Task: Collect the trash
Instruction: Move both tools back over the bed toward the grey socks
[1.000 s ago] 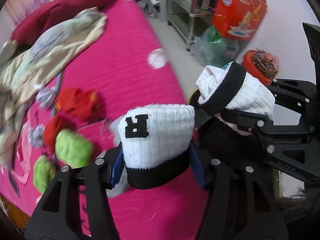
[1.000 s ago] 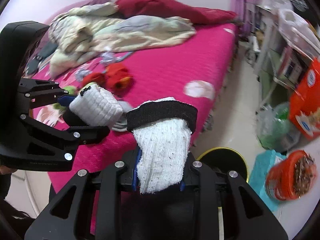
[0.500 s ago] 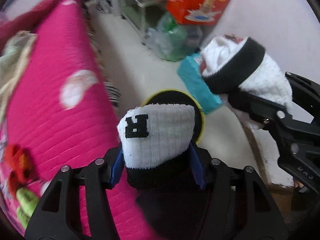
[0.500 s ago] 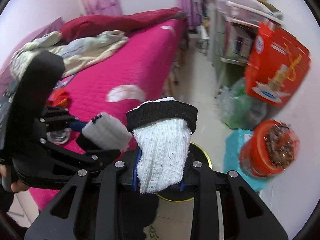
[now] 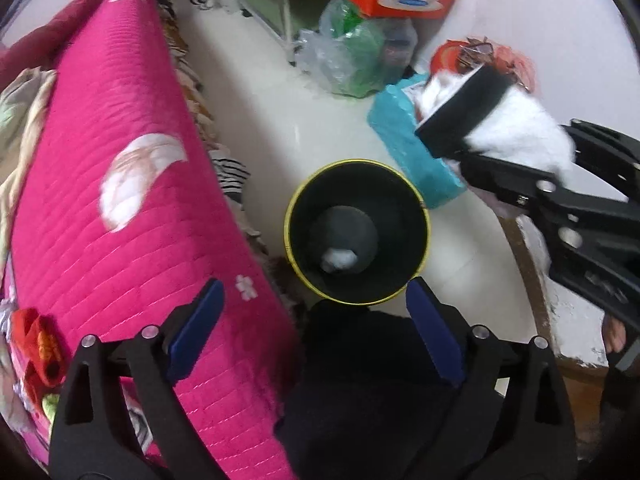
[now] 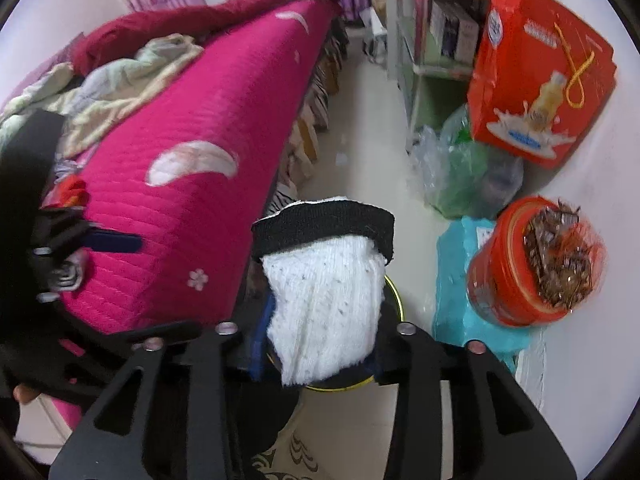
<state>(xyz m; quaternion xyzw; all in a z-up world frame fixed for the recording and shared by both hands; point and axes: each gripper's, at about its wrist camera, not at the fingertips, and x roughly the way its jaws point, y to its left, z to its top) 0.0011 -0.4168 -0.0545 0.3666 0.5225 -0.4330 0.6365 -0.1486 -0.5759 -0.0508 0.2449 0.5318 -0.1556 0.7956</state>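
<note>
- The left gripper (image 5: 316,320) points downward, its blue-padded fingers (image 5: 196,330) spread wide apart with nothing between them.
- The right gripper (image 6: 320,332) sits just to its right, fingers clamped on a white sock (image 6: 324,304).

Soft, even indoor light fills both views, with no hard shadows; its source cannot be told. The pale floor (image 5: 276,104) is washed near white around 12 o'clock in the left wrist view. Fisheye bending curves the pink bed (image 6: 192,208) and blackens the corners. Motion blur smears the red tub (image 6: 532,264) at 3 o'clock and the sock (image 5: 516,136). The black bin (image 5: 356,236) interior is dim; the pale lump inside is perhaps paper.
</note>
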